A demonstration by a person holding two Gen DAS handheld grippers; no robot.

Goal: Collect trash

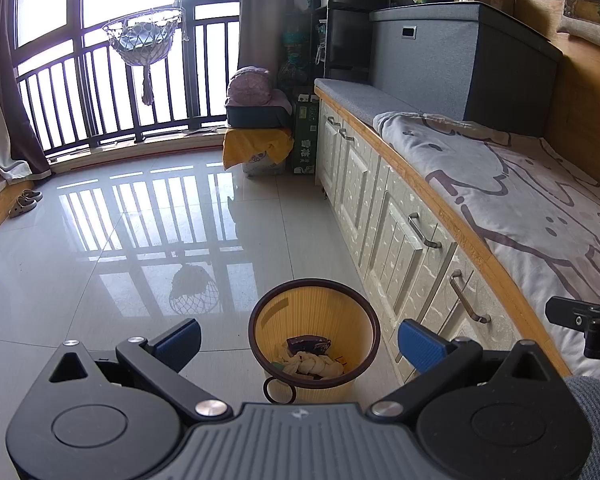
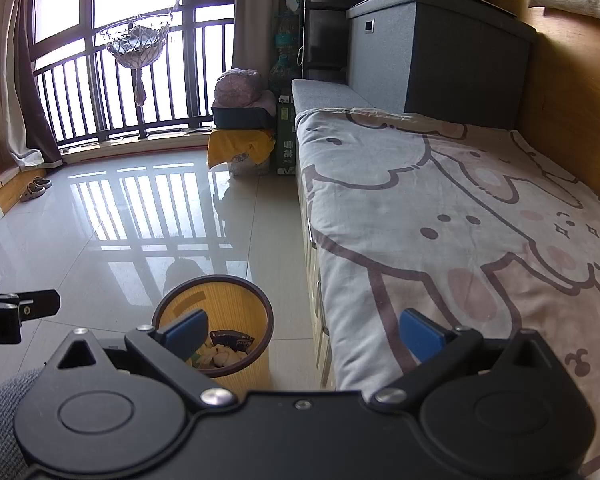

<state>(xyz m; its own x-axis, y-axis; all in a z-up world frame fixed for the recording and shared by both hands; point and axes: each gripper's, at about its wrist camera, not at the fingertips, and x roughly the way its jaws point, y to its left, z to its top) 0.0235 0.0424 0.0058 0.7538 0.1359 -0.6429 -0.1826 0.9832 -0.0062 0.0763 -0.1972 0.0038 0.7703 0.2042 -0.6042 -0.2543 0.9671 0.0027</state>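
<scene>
A yellow waste bin (image 1: 350, 316) with a dark rim stands on the tiled floor beside the bed's cabinets. Inside it lie crumpled white tissue (image 1: 314, 365) and a dark purple wrapper (image 1: 309, 345). My left gripper (image 1: 298, 342) hangs open above the bin, nothing between its blue pads. The right gripper's tip (image 1: 584, 320) shows at the right edge of the left wrist view, over the bed. In the right wrist view the bin (image 2: 236, 304) sits lower left, and my right gripper (image 2: 304, 336) is open and empty over the bed edge. The left gripper (image 2: 16, 308) shows at the far left.
A bed with a cartoon-print blanket (image 2: 460, 216) fills the right side, over white cabinet doors (image 1: 396, 232). A grey storage box (image 1: 452, 52) stands at its far end. A yellow-draped stool with a tray (image 1: 258, 136), slippers (image 1: 24, 202) and a balcony railing (image 1: 100, 92) lie beyond the glossy floor.
</scene>
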